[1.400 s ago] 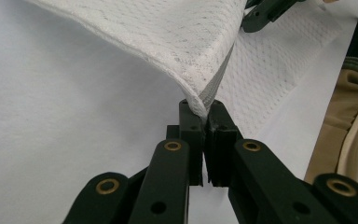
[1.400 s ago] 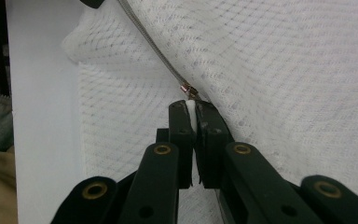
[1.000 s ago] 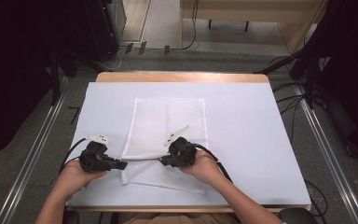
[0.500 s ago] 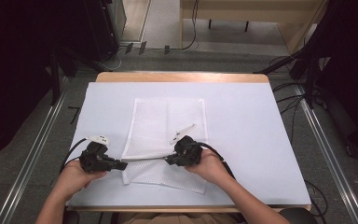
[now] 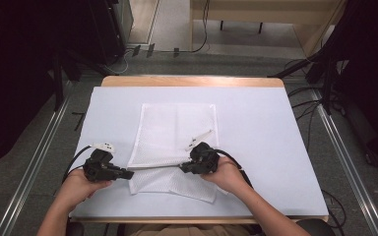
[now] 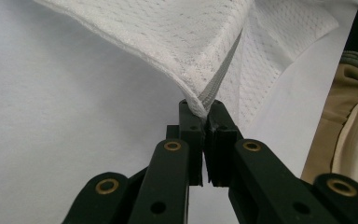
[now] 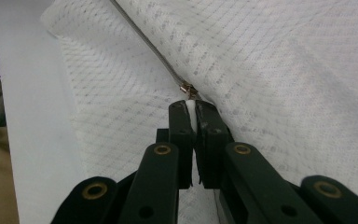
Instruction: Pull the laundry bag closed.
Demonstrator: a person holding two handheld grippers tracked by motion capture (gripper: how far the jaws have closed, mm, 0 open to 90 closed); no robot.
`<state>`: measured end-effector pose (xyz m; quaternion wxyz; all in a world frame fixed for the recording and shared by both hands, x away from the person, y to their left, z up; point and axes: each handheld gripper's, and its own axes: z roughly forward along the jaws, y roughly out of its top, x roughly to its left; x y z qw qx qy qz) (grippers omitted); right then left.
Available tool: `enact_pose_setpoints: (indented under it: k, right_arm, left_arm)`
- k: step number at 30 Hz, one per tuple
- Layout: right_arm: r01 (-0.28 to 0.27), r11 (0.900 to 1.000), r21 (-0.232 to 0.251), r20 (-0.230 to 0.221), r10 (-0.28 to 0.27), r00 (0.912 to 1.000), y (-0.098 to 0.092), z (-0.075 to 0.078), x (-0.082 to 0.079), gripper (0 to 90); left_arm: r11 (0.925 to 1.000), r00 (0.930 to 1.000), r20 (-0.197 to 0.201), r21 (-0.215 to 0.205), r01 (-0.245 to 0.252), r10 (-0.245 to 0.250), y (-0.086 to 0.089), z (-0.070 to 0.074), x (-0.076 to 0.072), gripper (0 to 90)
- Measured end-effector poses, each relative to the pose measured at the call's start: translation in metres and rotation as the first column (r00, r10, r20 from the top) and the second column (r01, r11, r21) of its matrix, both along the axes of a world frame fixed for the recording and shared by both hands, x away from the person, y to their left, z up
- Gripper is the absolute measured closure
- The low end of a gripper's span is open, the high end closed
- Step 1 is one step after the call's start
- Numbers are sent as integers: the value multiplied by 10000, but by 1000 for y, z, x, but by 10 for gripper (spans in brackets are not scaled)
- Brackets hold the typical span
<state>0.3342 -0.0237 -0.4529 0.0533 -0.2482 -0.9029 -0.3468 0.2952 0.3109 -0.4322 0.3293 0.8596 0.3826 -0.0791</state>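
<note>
A white mesh bag (image 5: 174, 130) lies flat in the middle of the white-covered table (image 5: 261, 132), its near edge folded over. A grey zipper (image 5: 155, 168) runs along that fold between my two grippers. My left gripper (image 5: 128, 173) is shut on the bag's corner at the zipper's end (image 6: 204, 108), with the mesh (image 6: 168, 37) lifted off the table there. To the right, my right gripper (image 5: 183, 167) is shut on the small white tab of the metal zipper pull (image 7: 188, 88), pressed between its jaws (image 7: 192, 109) over the mesh (image 7: 284, 70).
A small white strip (image 5: 199, 138) lies on the bag just beyond the right gripper. The table's wooden far edge (image 5: 192, 81) borders a floor with cables and dark stands. Bare white cover spreads to the right and left of the bag.
The right gripper has slid a little to the right along the zipper, so the stretch of zipper between the two grippers is longer. The left gripper has stayed put.
</note>
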Motion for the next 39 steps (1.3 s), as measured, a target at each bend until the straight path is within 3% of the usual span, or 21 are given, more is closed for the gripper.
enact_pose_setpoints:
  k: [39]
  right_arm:
    - [249,9997,-29,125,-249,9996,-45,5,-8,875]
  left_arm:
    - [10000,9999,-152,-48,46,-47,0,0,1,874]
